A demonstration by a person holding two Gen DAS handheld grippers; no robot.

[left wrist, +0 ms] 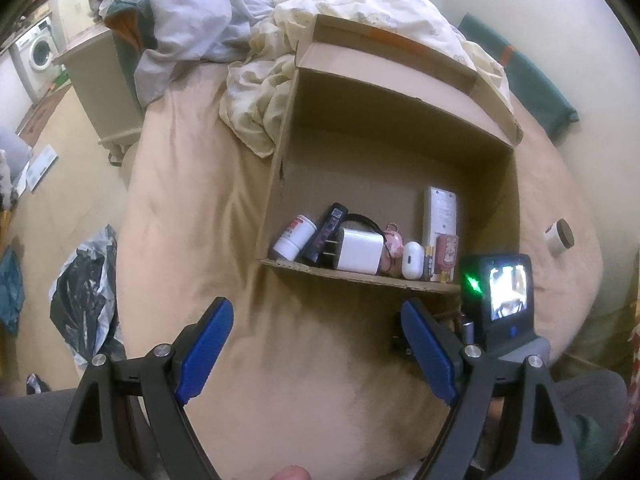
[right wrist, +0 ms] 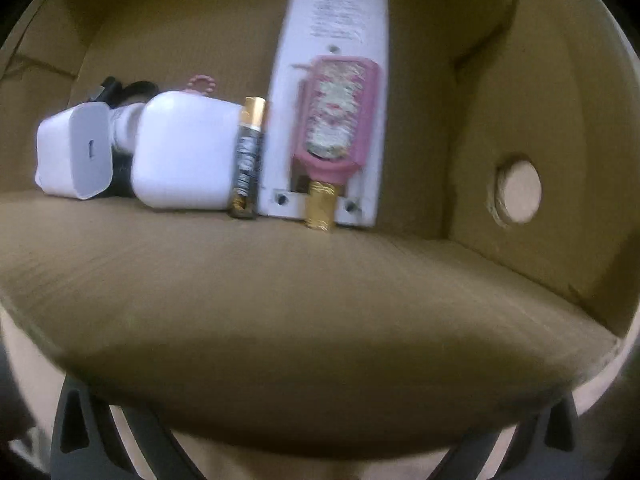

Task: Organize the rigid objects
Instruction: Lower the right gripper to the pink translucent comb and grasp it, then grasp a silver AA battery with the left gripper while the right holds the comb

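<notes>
Cardboard box (left wrist: 280,184) holds small items; left gripper (left wrist: 316,340) spread wide, right gripper's state unclear.

One open cardboard box (left wrist: 400,128) sits on the bed, and eight small things show along its near wall: one white tube (left wrist: 294,237), one dark stick-shaped item (left wrist: 326,234), one white charger plug (left wrist: 357,251), one pink keychain charm (left wrist: 394,240), one white earbud case (left wrist: 412,260), one battery (right wrist: 248,158), one white remote (left wrist: 439,210), one pink bottle (right wrist: 334,120); outside the box lies one small round jar (left wrist: 559,238)
</notes>
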